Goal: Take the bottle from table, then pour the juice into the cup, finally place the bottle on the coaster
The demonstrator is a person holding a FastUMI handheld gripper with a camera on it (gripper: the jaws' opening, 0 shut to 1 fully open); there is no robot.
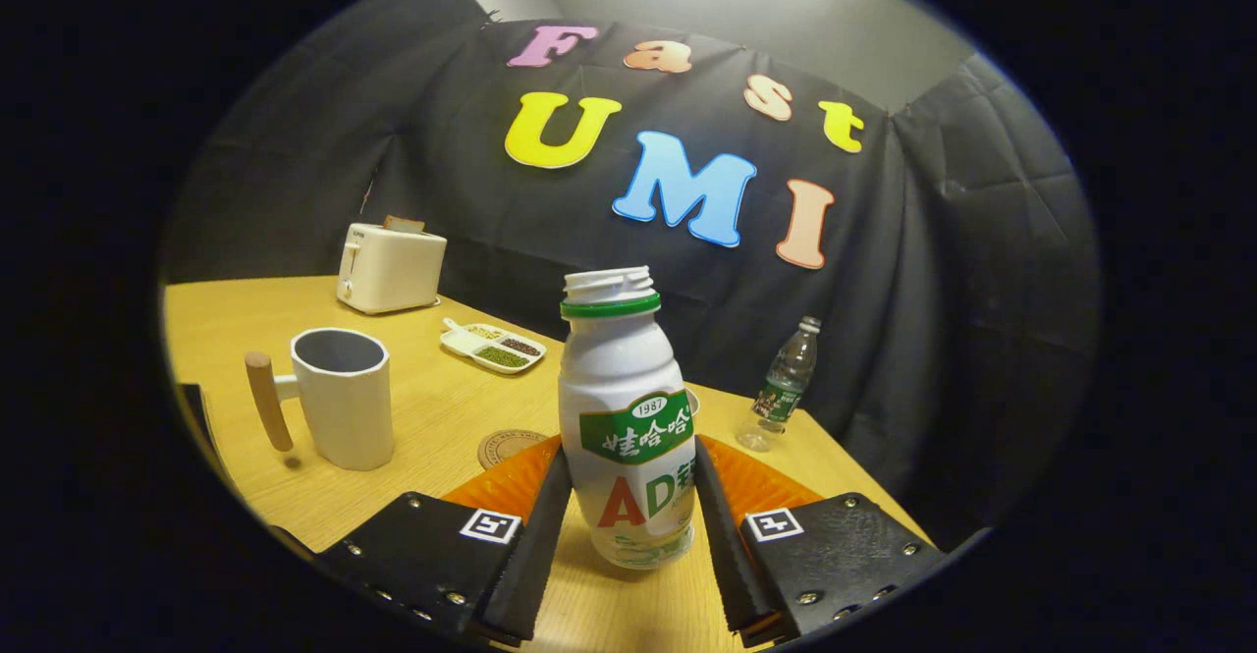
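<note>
Your gripper (pixel 628 535) sits clamped on the bottle (pixel 625 417): white, green neck ring, cap off, upright w/ base at the worktop (pixel 442 408). Cup (pixel 342 396) at 10 o'clock, coaster (pixel 509 446) btwn them.

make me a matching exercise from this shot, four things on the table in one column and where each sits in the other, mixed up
Things
1. bottle
2. cup
3. coaster
4. toaster

Places
A. far end of the table, near the black cloth, beyond the cup
B. flat on the table, between the cup and the bottle
C. upright between the fingers of the gripper, cap off
D. standing beside the coaster, its wooden handle pointing away from the bottle

Pairs: 1-C, 2-D, 3-B, 4-A

The fingers flank the bottle; whether they press on it cannot be told.
</note>
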